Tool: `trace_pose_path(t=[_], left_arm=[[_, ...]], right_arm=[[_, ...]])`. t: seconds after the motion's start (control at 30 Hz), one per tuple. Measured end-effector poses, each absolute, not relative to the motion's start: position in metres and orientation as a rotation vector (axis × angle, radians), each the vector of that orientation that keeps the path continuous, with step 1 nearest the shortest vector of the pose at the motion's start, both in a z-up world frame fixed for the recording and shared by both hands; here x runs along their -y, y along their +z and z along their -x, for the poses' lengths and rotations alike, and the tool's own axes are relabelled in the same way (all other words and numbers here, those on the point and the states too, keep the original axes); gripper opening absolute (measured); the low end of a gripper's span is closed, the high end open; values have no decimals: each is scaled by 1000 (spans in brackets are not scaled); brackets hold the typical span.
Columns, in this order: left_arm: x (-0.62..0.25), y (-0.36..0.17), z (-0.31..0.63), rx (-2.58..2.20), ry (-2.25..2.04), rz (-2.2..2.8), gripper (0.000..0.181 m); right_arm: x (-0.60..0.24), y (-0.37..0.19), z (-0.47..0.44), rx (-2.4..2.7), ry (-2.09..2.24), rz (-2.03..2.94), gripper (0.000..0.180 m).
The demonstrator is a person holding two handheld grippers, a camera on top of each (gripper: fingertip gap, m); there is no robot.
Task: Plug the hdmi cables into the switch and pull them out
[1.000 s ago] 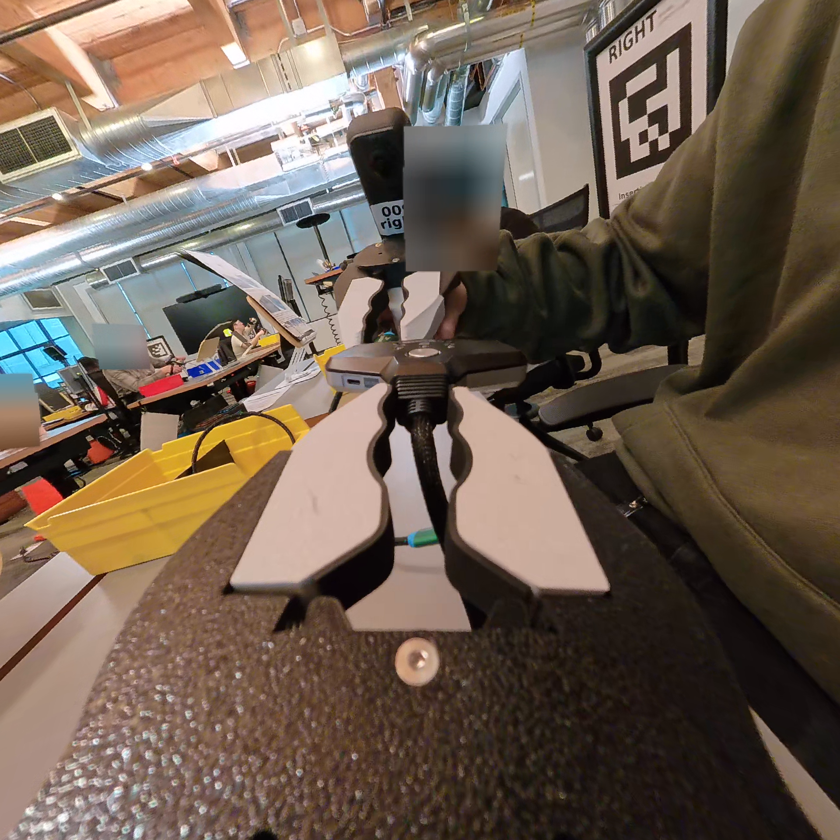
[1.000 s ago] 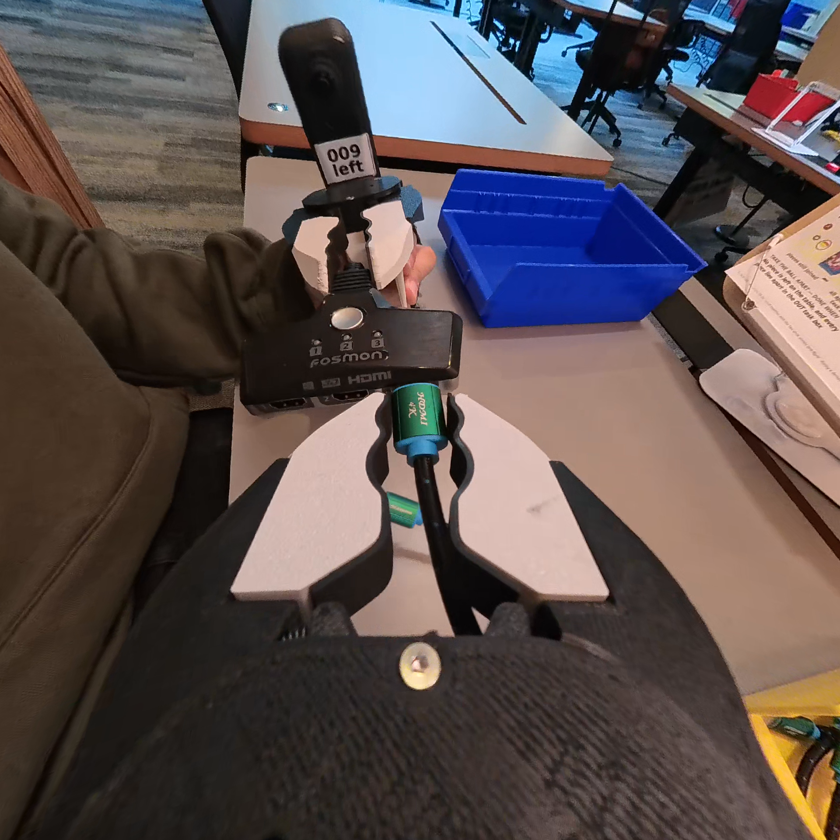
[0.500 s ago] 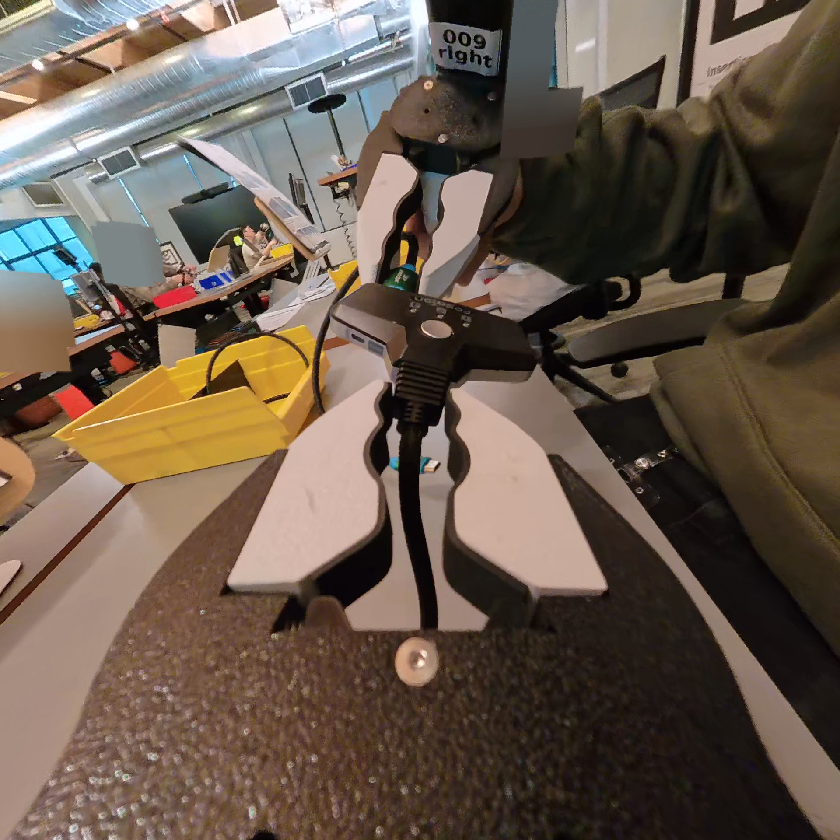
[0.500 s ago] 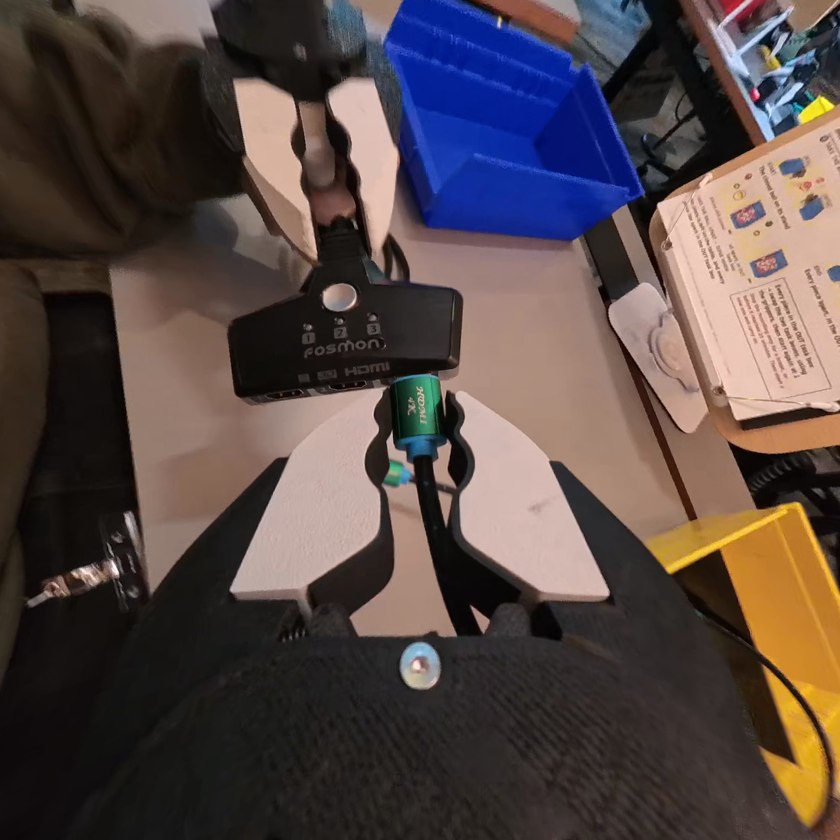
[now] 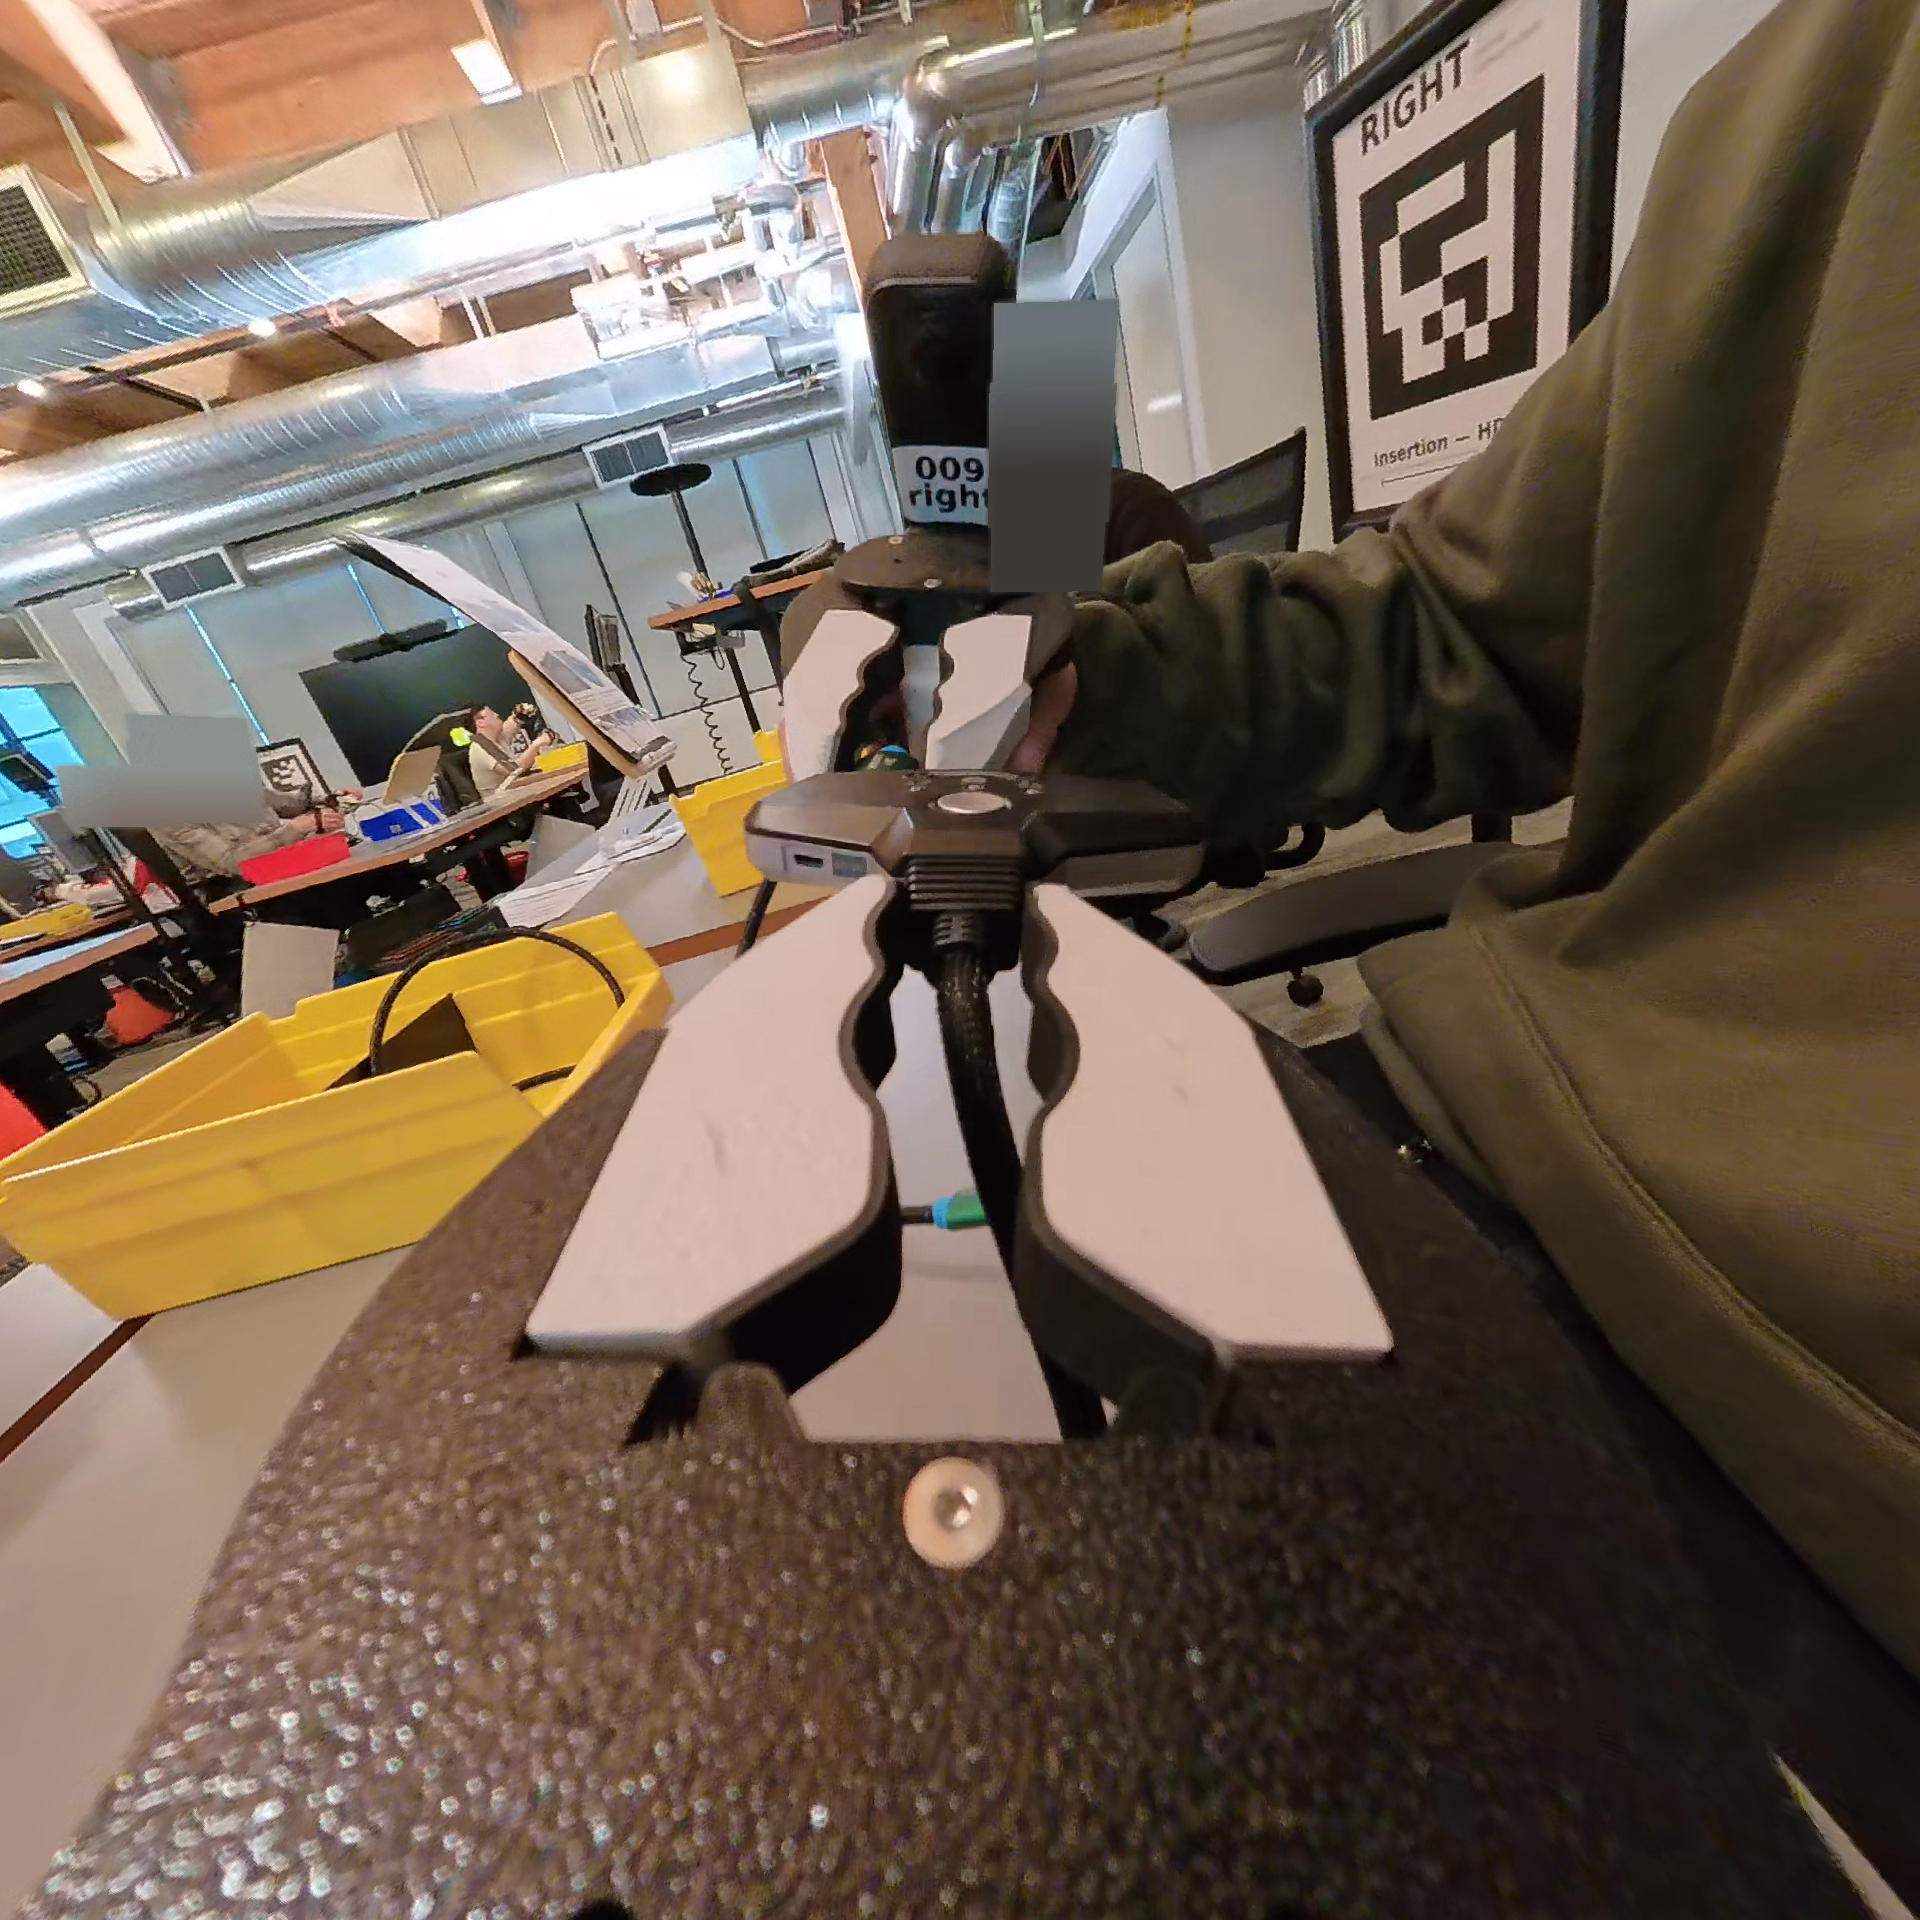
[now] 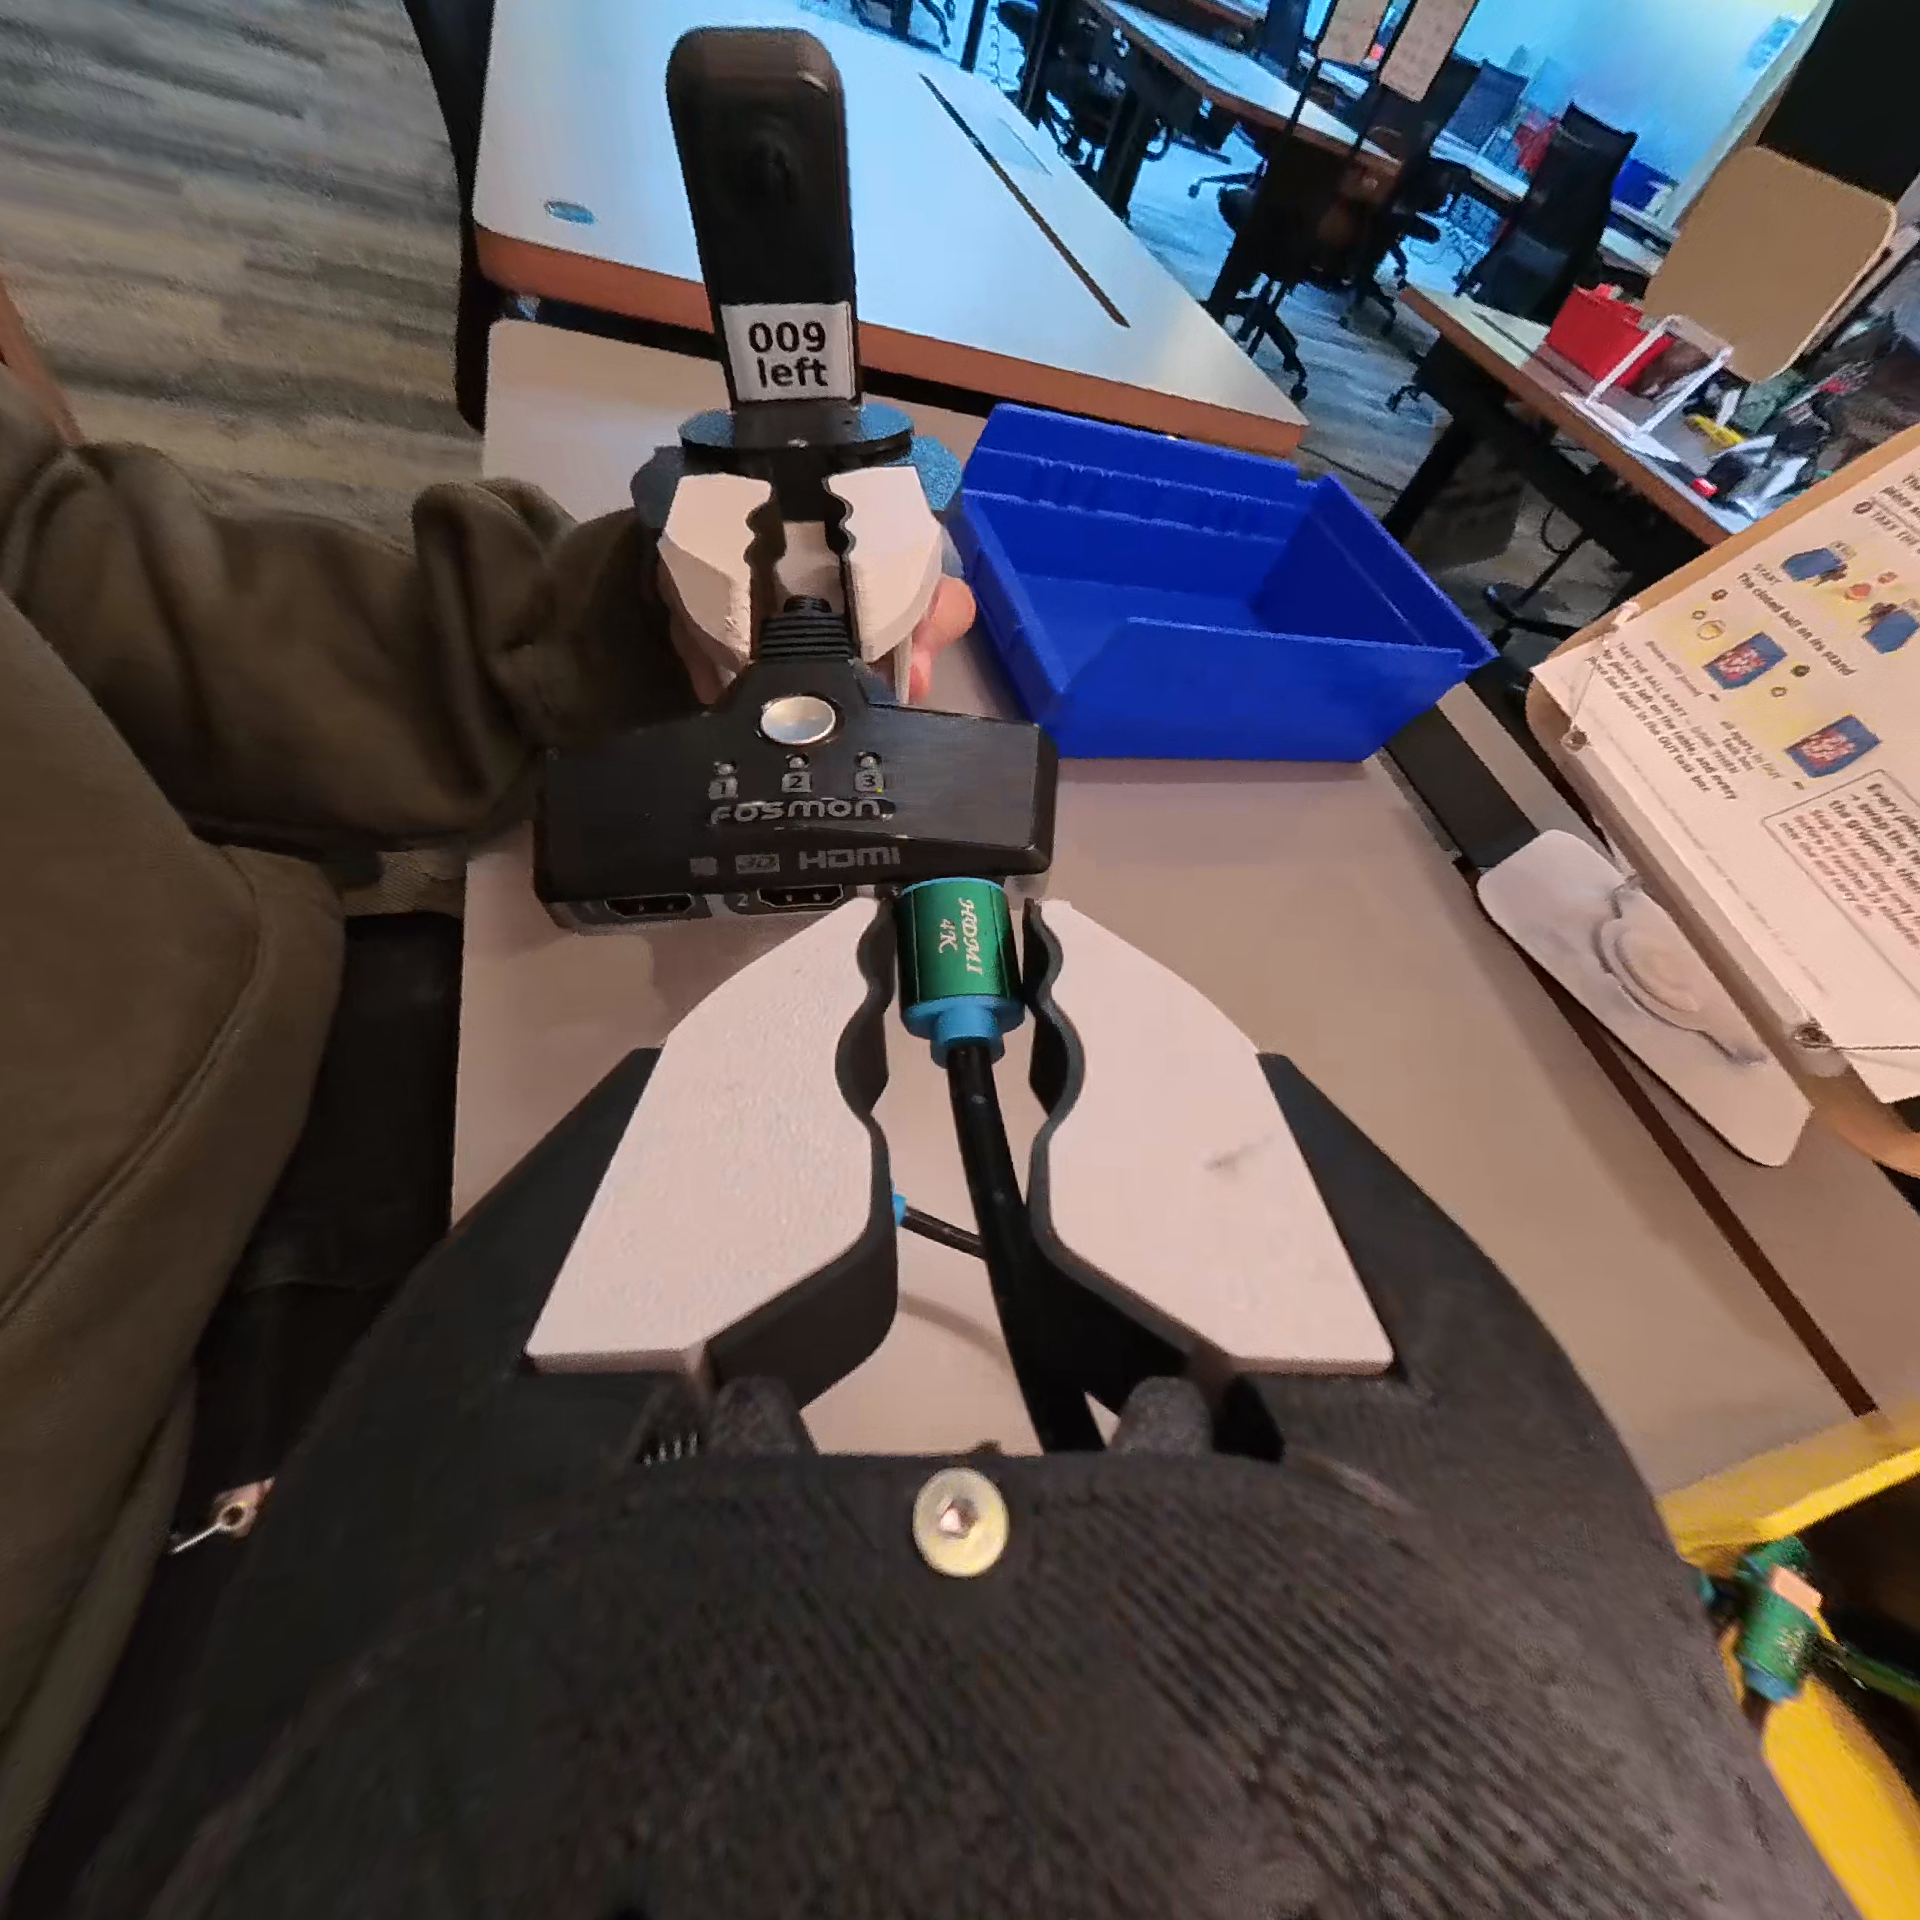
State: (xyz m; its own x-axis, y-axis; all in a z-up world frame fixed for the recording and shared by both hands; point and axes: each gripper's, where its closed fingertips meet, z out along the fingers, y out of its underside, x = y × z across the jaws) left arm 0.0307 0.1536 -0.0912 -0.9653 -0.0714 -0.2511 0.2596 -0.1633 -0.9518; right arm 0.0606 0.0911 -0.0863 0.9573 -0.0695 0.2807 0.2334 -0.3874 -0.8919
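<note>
Green metal sleeving marks the HDMI plug (image 6: 954, 954) clamped between the white fingers of the right gripper (image 6: 954, 935); its tip is seated in the rightmost port of the flat black plastic switch box (image 6: 795, 805), and its black cable (image 6: 992, 1153) runs back between the fingers. Two ports to the left of the plug are seen unfilled. At the switch's 12 o'clock, the left gripper (image 6: 795, 566) is closed around the ribbed black strain relief (image 5: 958, 883) and braided tail cable (image 5: 971, 1049) of the switch, so the box is held off the grey tabletop (image 6: 1299, 987) between the two tools. In the left wrist view the right gripper (image 5: 914, 691) is seen head-on beyond the switch (image 5: 971, 821), with a bit of the green plug visible between its fingers.

Around the jaws, a second green-and-blue plug end (image 5: 956, 1210) is seen lying on the table under the left gripper. At 2 o'clock from the switch, in the right wrist view, a blue plastic bin (image 6: 1195, 623) stands on the table. At 3 o'clock an illustrated instruction sheet on a wooden board (image 6: 1766, 748) leans over the table edge. A yellow plastic bin (image 5: 312, 1112) holding a looped black cable sits at 9 o'clock in the left wrist view. An olive-green sleeve (image 5: 1455, 665) fills the right side of that view.
</note>
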Motion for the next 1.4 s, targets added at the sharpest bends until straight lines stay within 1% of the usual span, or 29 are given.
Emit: trace_pose_path(t=[0.43,0.67,1.0,1.2,1.4], left_arm=[[-148,-94,-29,-1890,-2259,-229,21],[-151,-96,-32,-1871,-2298,-205,21],[-152,-97,-31,-1875,-2315,-219,21],[-149,-103,-32,-1921,-2222,-224,21],[-147,-104,-38,-1955,-2128,-192,21]], right_arm=[[-86,-89,-56,111,-210,1896,22],[-88,-85,-57,120,-289,1880,22],[-90,-88,-55,109,-280,1889,22],[-85,-100,-57,67,-252,1981,22],[-81,-101,-63,73,-362,2070,22]])
